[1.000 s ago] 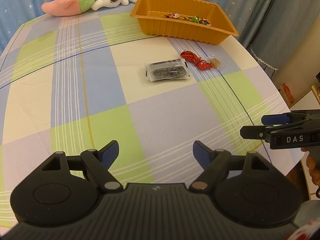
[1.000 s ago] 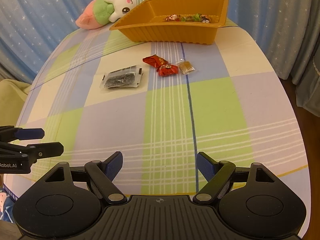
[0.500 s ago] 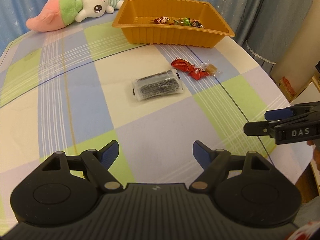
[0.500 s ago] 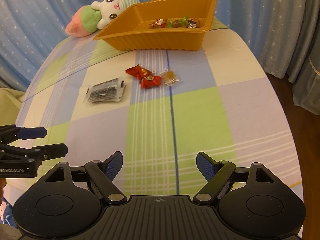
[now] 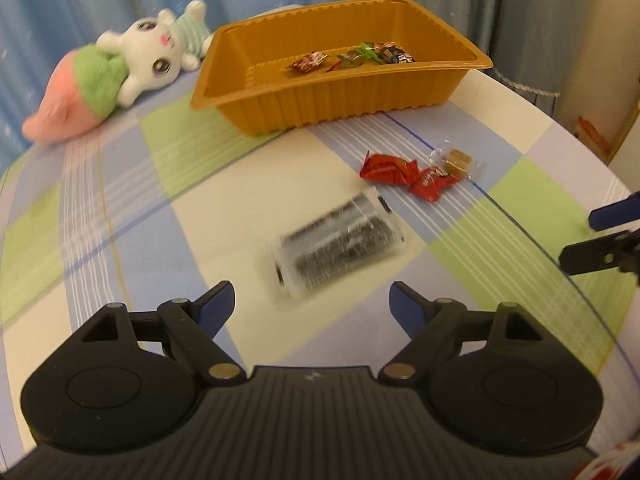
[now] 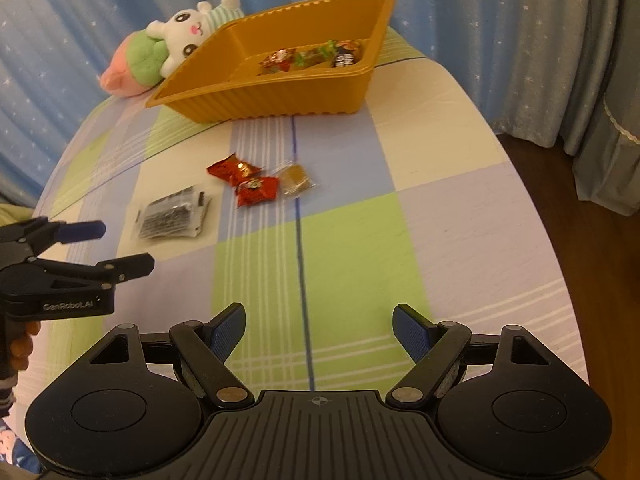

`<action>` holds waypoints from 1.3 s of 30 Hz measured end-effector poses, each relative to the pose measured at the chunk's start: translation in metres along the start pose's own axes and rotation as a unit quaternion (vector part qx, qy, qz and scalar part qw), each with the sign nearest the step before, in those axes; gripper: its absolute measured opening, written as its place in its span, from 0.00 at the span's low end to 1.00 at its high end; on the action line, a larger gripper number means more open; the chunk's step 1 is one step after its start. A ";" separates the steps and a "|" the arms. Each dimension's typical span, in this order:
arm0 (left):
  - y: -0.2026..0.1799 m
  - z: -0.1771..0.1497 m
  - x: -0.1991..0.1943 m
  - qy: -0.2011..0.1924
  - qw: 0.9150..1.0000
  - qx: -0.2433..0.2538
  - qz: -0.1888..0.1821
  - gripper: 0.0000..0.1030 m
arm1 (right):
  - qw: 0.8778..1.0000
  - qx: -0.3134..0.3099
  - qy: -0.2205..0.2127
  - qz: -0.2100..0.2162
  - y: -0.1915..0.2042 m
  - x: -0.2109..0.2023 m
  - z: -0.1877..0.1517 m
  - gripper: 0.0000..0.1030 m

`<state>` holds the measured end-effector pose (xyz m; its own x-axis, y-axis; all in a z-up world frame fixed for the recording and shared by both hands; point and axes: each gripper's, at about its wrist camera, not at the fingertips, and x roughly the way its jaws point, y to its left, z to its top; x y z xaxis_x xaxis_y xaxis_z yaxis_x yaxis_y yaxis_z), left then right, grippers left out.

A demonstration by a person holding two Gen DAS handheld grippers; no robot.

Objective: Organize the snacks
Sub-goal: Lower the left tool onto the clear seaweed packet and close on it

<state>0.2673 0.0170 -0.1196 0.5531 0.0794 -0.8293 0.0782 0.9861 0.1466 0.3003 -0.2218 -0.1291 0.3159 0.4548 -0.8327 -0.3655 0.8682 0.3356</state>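
Left tongs [image 5: 311, 304] spread wide and empty, just short of the dark snack packet [image 5: 338, 246] on the worktop [image 5: 500, 308]. Right tongs [image 6: 319, 325] likewise agape, holding nothing. Approach step, seemingly; next: lower, straddle the packet, pinch, carry to the orange tray [image 5: 332, 100].

Checked-cloth table [image 6: 440, 216]: orange tray [image 6: 280, 96], plush [image 6: 160, 52], dark packet [image 6: 172, 218], 2 red candies [image 6: 244, 182], clear-wrapped candy [image 6: 295, 180].
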 end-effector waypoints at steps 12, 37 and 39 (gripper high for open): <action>-0.004 0.029 0.039 0.007 0.998 0.057 0.006 0.81 | 1.000 0.027 -0.009 -0.010 -0.014 0.002 0.013 0.78; 0.024 0.031 0.042 0.028 0.995 -0.084 -0.053 0.36 | 0.999 -0.034 -0.032 0.003 0.002 0.019 0.035 0.78; 0.030 0.025 0.038 0.031 0.994 -0.097 -0.046 0.36 | 0.999 -0.041 -0.036 0.002 0.003 0.022 0.037 0.78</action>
<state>0.3118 0.0462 -0.1335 0.4992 -0.0092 -0.8664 -0.0394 0.9987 -0.0333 0.3387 -0.2019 -0.1295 0.3754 0.4744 -0.7963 -0.4363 0.8484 0.2998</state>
